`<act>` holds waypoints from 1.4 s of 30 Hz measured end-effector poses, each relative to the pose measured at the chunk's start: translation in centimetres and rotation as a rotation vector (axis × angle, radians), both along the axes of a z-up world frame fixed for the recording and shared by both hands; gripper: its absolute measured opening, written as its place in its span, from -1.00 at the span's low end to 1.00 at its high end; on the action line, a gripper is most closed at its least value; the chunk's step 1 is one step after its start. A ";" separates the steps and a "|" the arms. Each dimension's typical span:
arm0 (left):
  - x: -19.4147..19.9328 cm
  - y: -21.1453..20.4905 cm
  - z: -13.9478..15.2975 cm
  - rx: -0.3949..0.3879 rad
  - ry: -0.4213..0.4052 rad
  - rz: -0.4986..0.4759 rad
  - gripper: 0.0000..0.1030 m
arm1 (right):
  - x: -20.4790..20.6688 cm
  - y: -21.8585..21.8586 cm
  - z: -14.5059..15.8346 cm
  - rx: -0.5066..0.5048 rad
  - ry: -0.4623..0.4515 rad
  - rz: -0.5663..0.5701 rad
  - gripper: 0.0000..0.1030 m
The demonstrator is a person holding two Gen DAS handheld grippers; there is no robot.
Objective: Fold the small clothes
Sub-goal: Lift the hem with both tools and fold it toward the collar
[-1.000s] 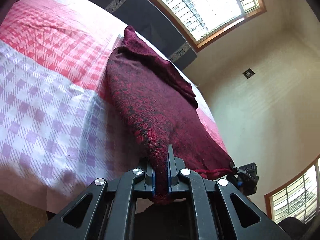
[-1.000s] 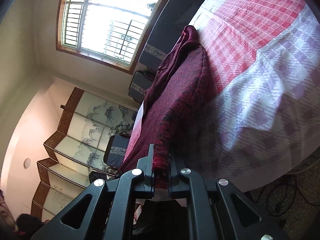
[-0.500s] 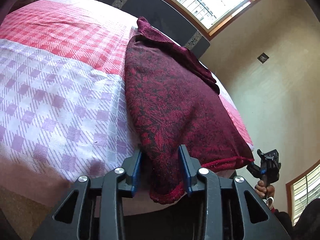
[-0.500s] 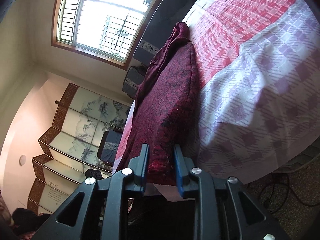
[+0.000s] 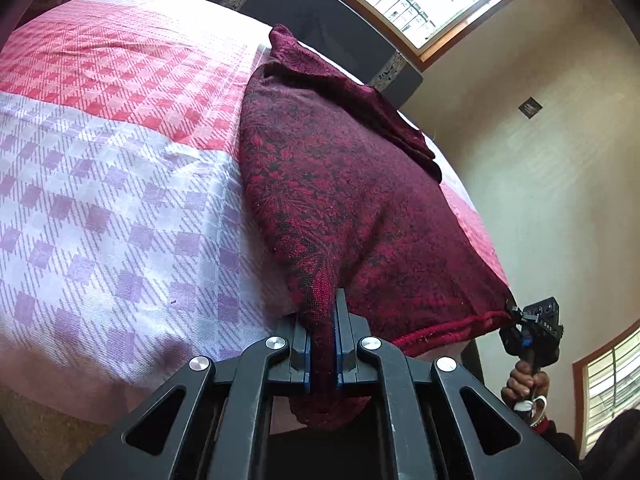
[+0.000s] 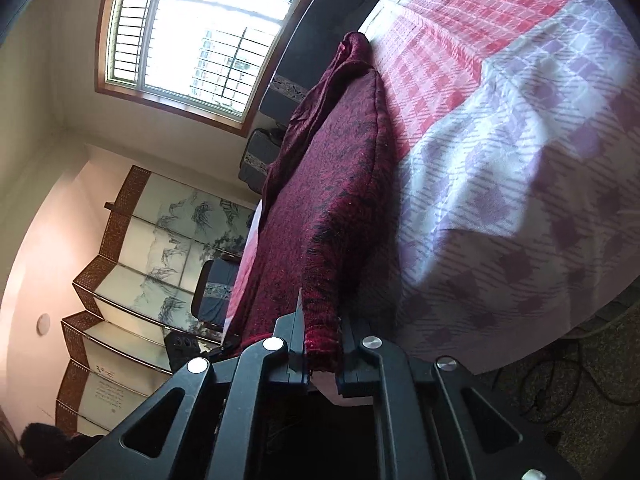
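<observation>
A dark red patterned garment (image 5: 340, 184) lies along the checked bedsheet (image 5: 100, 200), and its near edge reaches over the side of the bed. My left gripper (image 5: 322, 308) is shut on one near corner, and cloth bunches out below the pads. In the right wrist view the same garment (image 6: 332, 184) runs away from me, and my right gripper (image 6: 320, 320) is closing its jaws tight on the other near corner. The right gripper (image 5: 534, 320) also shows in the left wrist view, at the far end of the red hem and held by a hand (image 5: 524, 384).
The pink and lilac checked sheet (image 6: 520, 160) spreads wide beside the garment. A dark headboard (image 5: 320, 12) stands under a barred window (image 6: 192, 28). A painted folding screen (image 6: 160, 240) lines the wall. Cables (image 6: 560, 380) lie on the carpet beside the bed.
Both grippers opened on the garment's corners half a second ago and have shut on them again. The garment lies much as it did.
</observation>
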State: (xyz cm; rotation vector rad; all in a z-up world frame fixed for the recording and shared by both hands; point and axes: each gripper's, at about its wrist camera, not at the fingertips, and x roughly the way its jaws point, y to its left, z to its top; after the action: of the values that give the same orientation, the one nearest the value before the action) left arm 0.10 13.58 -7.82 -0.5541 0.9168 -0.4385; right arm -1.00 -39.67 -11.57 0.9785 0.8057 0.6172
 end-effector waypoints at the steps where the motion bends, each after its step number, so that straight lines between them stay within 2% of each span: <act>1: -0.1 0.0 0.8 0.003 -0.028 0.001 -0.85 | -0.3 -0.6 0.8 0.022 -0.023 -0.013 -0.81; 8: 0.3 -0.8 5.3 0.028 -0.186 -0.008 -0.85 | 0.4 -2.0 4.4 0.115 -0.098 -0.033 -0.81; 11: 1.0 -1.1 7.0 0.035 -0.227 -0.009 -0.85 | 1.6 -1.8 6.3 0.126 -0.136 -0.035 -0.81; 13: 1.7 -1.1 8.0 0.035 -0.246 -0.001 -0.85 | 2.9 -1.9 7.5 0.134 -0.154 -0.033 -0.81; 19: 5.4 -0.4 10.3 -0.033 -0.250 0.044 -0.84 | 6.9 -2.4 10.5 0.117 -0.190 -0.049 -0.81; 22: 7.6 -0.6 11.3 -0.027 -0.256 0.059 -0.84 | 9.2 -2.7 11.3 0.093 -0.189 -0.054 -0.81; 24: 9.1 -1.4 12.1 0.020 -0.279 0.065 -0.84 | 10.8 -2.8 11.8 0.074 -0.187 -0.054 -0.81; 27: 11.2 -2.8 12.8 0.135 -0.323 0.075 -0.84 | 13.5 -2.8 12.3 0.047 -0.184 -0.051 -0.81; 34: 15.3 -4.7 12.4 0.307 -0.365 0.113 -0.84 | 18.7 -2.1 13.0 -0.045 -0.159 -0.058 -0.81; 42: 19.1 -5.6 10.8 0.424 -0.353 0.156 -0.84 | 23.4 -0.5 13.4 -0.132 -0.146 -0.053 -0.81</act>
State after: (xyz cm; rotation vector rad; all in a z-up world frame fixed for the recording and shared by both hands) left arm 19.24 8.03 3.02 -0.1495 0.5958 -0.1818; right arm 22.38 -40.18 1.87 0.8220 0.6802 0.5752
